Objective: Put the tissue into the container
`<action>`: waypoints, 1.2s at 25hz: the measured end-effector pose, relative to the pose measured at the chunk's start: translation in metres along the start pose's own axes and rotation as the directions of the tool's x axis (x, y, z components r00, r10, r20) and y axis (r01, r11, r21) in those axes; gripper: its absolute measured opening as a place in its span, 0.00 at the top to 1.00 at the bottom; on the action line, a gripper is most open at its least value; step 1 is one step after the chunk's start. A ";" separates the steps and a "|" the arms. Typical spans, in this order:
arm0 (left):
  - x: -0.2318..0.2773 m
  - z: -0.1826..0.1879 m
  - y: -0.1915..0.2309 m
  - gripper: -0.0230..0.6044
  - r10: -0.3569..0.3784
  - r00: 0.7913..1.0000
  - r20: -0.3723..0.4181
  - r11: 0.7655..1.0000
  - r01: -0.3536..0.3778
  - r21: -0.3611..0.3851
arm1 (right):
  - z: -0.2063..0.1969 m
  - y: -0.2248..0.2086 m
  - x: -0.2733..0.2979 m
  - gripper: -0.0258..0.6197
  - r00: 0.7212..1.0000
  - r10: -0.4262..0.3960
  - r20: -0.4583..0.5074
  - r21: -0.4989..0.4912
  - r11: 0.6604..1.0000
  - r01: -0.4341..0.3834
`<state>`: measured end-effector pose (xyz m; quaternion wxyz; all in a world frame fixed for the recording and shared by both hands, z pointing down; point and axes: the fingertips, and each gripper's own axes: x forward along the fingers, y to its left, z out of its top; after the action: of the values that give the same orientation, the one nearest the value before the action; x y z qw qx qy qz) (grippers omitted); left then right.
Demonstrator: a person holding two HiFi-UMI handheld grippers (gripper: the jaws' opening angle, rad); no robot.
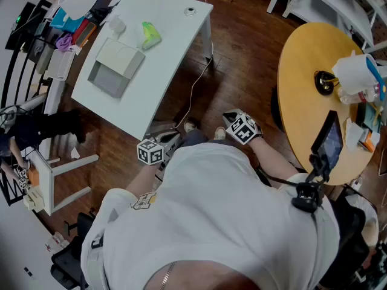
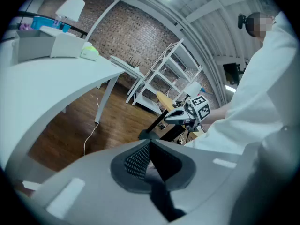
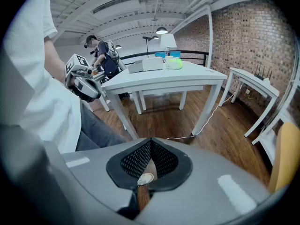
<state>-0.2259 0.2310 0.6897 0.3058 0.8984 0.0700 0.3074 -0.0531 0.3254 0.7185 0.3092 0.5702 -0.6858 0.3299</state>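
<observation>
I hold both grippers close to my body, well apart from the white desk (image 1: 172,59). My left gripper (image 2: 149,146) has its jaws pressed together with nothing between them. My right gripper (image 3: 150,144) is the same, jaws closed and empty. The tissue (image 1: 150,35), a yellow-green wad, lies on the desk near the grey-and-white container (image 1: 117,65), not touching it. A round yellow table (image 1: 302,101) stands off to my right

White table (image 1: 175,53) on a wooden floor (image 1: 242,71); round yellow table (image 1: 302,101) to its right; white cable (image 1: 195,86) trailing between; brick wall (image 3: 253,36) behind
</observation>
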 end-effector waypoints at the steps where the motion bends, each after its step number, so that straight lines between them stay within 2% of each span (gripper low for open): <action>1: 0.003 0.015 0.004 0.96 -0.001 1.000 0.017 1.000 0.001 0.008 | 0.007 -0.007 0.003 0.96 1.000 -0.001 0.008 0.004 1.000 0.001; 7: 0.023 0.130 0.045 0.96 0.003 0.985 0.173 0.999 -0.011 0.045 | 0.071 -0.060 0.021 0.96 0.998 -0.032 0.059 -0.009 0.999 0.033; 12: 0.033 0.241 0.084 0.96 0.025 0.946 0.322 0.999 -0.039 0.037 | 0.143 -0.110 0.037 0.96 0.996 -0.034 0.083 -0.072 0.997 0.040; 15: 0.037 0.289 0.116 0.96 0.110 0.920 0.377 0.994 -0.102 -0.040 | 0.191 -0.142 0.051 0.96 0.994 -0.043 0.103 -0.120 0.991 0.055; 17: 0.037 0.308 0.130 0.96 0.179 0.901 0.395 0.983 -0.152 -0.100 | 0.220 -0.156 0.057 0.96 0.993 -0.042 0.113 -0.145 0.988 0.059; 21: 0.032 0.335 0.150 0.96 0.295 0.861 0.413 0.955 -0.250 -0.161 | 0.271 -0.166 0.068 0.96 0.992 -0.006 0.125 -0.206 0.978 0.032; 26: 0.027 0.369 0.175 0.96 0.396 0.809 0.435 0.918 -0.349 -0.187 | 0.331 -0.180 0.087 0.96 0.988 0.038 0.149 -0.292 0.956 0.008; 28: 0.027 0.380 0.183 0.91 0.429 0.789 0.440 0.903 -0.378 -0.204 | 0.352 -0.187 0.094 0.96 0.986 0.063 0.153 -0.324 0.946 -0.010; 30: 0.026 0.386 0.194 0.78 0.491 0.759 0.429 0.871 -0.438 -0.223 | 0.372 -0.194 0.104 0.96 0.984 0.101 0.149 -0.365 0.930 -0.040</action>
<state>0.0129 -0.1120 0.5774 0.2760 0.9165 -0.2485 0.1487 0.1038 -0.0599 0.6014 0.3388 0.5040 -0.7780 0.1611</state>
